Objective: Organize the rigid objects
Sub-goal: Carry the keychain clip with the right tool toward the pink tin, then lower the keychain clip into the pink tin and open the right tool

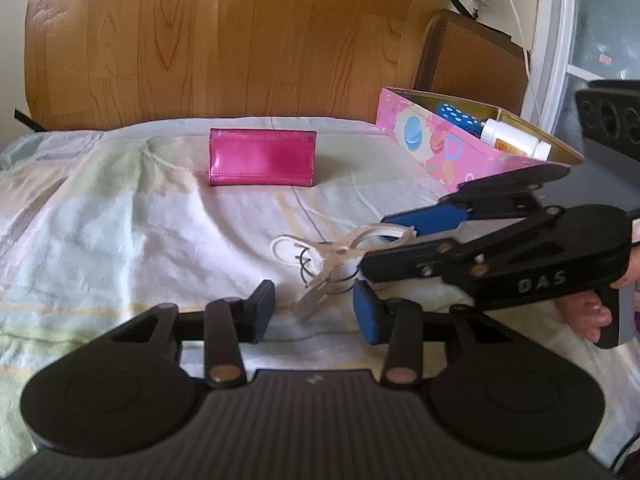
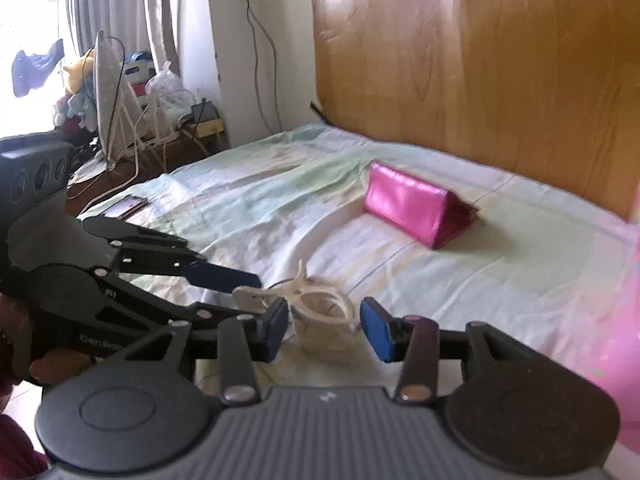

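A cream plastic clip point(image 1: 340, 256) with a wire spring lies on the bed sheet; it also shows in the right wrist view point(image 2: 316, 308). My left gripper point(image 1: 314, 314) is open just in front of the clip, and it appears in the right wrist view point(image 2: 248, 296) at the left. My right gripper point(image 2: 324, 328) is open with the clip between its blue pads point(image 2: 378, 330); in the left wrist view it point(image 1: 384, 248) reaches in from the right around the clip. A shiny pink wallet point(image 1: 262, 157) stands folded farther back point(image 2: 416, 208).
A pink patterned box point(image 1: 448, 148) at the right holds a white bottle point(image 1: 516, 140) and a blue dotted item point(image 1: 456, 118). A wooden headboard point(image 1: 240, 40) backs the bed. A phone point(image 2: 126, 205) lies at the bed's far left edge, with clutter and cables beyond.
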